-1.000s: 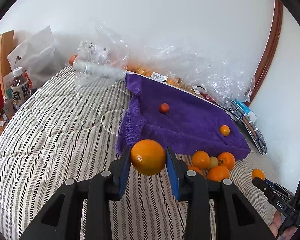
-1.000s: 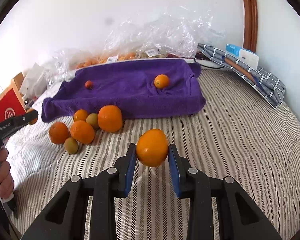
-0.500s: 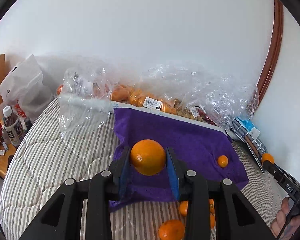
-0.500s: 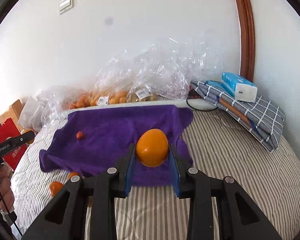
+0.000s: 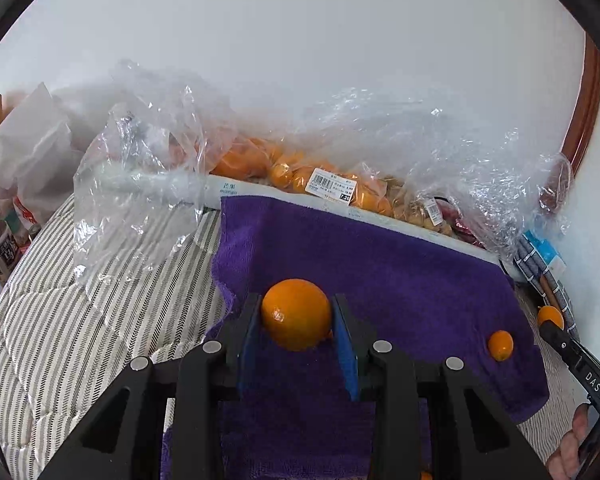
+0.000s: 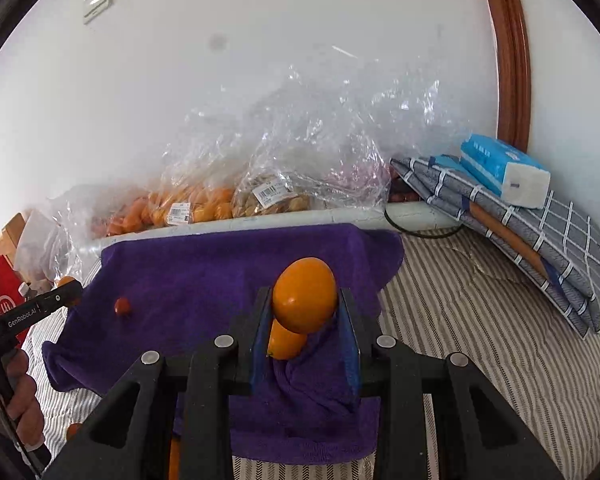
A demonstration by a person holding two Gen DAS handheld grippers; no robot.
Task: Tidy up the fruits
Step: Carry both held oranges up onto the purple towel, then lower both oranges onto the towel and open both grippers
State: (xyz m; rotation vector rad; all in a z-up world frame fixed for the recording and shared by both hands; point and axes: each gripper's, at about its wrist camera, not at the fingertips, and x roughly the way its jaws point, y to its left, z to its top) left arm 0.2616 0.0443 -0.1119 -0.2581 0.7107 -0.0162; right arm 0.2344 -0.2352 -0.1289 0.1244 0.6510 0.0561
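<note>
Oranges fill both our grippers: the left gripper [image 5: 296, 316] clamps a round orange [image 5: 296, 314] above the purple towel [image 5: 400, 280], and the right gripper [image 6: 305, 312] squeezes an oval orange [image 6: 304, 294] over the same towel, just above a smaller orange [image 6: 284, 344] lying on it. We also see a tiny red fruit [image 6: 122, 306] resting on the towel's left part, and bagged fruit [image 6: 188, 208] along the wall.

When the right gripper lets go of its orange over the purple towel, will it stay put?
Probably rolls a little: the orange is round and smooth. The purple towel looks soft and rumpled, likely stopping it. It may nudge the small orange beneath.
</note>
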